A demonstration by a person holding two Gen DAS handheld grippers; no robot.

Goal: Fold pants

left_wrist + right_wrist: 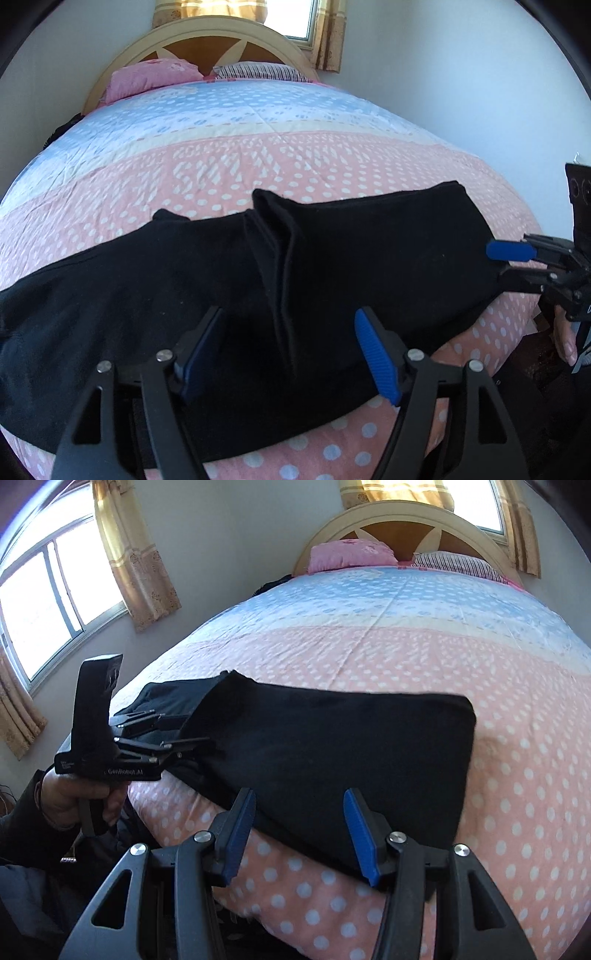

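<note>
Bed [258, 155] first: its pink dotted quilt carries the black pants [369, 266], which lie crosswise near the foot edge, at about six o'clock from the pillows. One end is already turned over onto the middle, so a thick doubled slab sits toward three o'clock in the left wrist view while a single flat layer trails off toward nine o'clock.

We judge the step in hand to be the next fold, bringing that loose end across. To do it well, we take the far and near corners of the free end together, lift low, and lay the edge flush with the ridge.

Our left gripper [291, 354] hangs over the cloth, fingers spread, pinching nothing. Our right gripper [299, 834] hovers at the near hem, fingers apart and empty.
</note>
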